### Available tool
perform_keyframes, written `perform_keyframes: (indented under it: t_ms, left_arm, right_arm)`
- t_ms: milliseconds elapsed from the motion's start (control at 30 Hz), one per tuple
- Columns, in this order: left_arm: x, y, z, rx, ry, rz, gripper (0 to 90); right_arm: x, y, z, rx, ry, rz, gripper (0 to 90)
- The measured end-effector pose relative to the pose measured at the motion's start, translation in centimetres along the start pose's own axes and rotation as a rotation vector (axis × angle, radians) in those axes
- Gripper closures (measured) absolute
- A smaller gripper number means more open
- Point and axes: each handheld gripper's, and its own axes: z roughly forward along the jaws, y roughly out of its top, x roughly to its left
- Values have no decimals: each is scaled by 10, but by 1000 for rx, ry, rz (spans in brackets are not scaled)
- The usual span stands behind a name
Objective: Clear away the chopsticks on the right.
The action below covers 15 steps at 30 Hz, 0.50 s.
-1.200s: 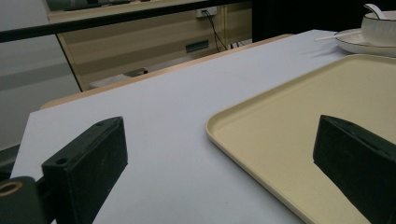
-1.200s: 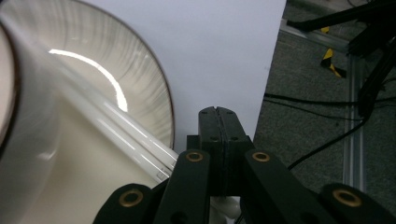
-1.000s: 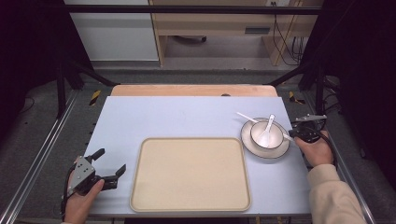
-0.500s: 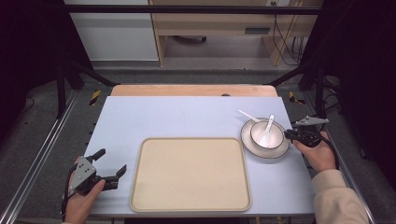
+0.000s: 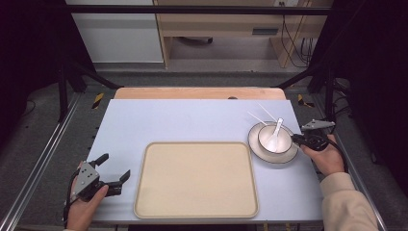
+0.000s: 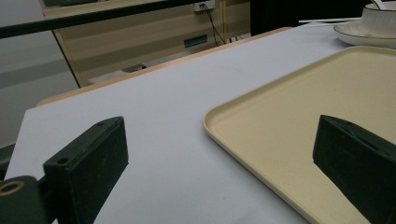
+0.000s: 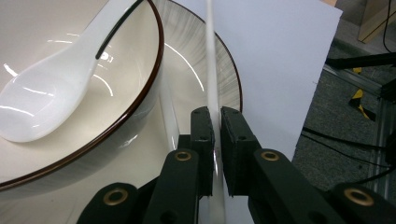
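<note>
A: Pale blue bench (image 5: 192, 120) under dark walls, wooden shelving at the back, metal rails (image 5: 43, 159) down both sides. Anything done so far?

B: Very little, by the look of it. Starting at the left: left hand-held gripper (image 5: 115, 166) low at the near corner, jaws spread wide, grasping nothing, just beside the tray's left edge.

A: And the tray?

B: Beige tray (image 5: 195, 145) in the middle of the bench, completely bare. Nothing loaded, if loading is the aim.

A: Further right?

B: White plate (image 5: 288, 155) with a dark rim, just off the tray's far right corner. Bowl (image 5: 285, 143) standing on it, white spoon (image 5: 276, 132) lying inside. Behind the plate, pale slivers (image 5: 256, 117), too fine to name.

A: Then the working side.

B: Right hand-held gripper (image 5: 294, 139) at the plate's right rim, jaws clenched on a thin white stick (image 7: 209, 56). Probably a chopstick, though hard to say for sure. Runs straight out past the jaw tips, over the plate's edge, close beside the bowl.

A: So: grip made, carry not begun?

B: Seems so. Stick grasped; everything else waiting on the right. Left to do, most likely: lift clear and take it wherever needed.

A: Obstacles?

B: Bowl wall close on one side of the jaws, the glossy plate underneath, the bench's right edge near on the other side. Little room to swing. Open bench between plate and tray.
</note>
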Motion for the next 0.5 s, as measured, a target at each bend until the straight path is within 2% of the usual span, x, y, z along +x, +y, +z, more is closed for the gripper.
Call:
perform_keyframes:
  t_ms: [67,167,200,267,300,500]
  left_arm:
    - [0,0,0,-3,3,-2,31]
    - [1,0,-1,-3,6,-4,31]
    - [2,0,-1,-2,10,-3,31]
    - [2,0,-1,-3,12,-4,31]
    - [2,0,-2,-1,14,-3,31]
    - [2,-1,-1,-2,16,-6,31]
  right_arm:
    - [0,0,-1,-1,-17,-5,841]
    - [0,1,-4,-17,-29,15,841]
    - [-1,2,-8,-36,-48,21,842]
    - [0,3,-11,-47,-54,28,842]
    - [1,4,-17,-75,-64,48,842]
    - [4,8,-27,-117,-89,54,842]
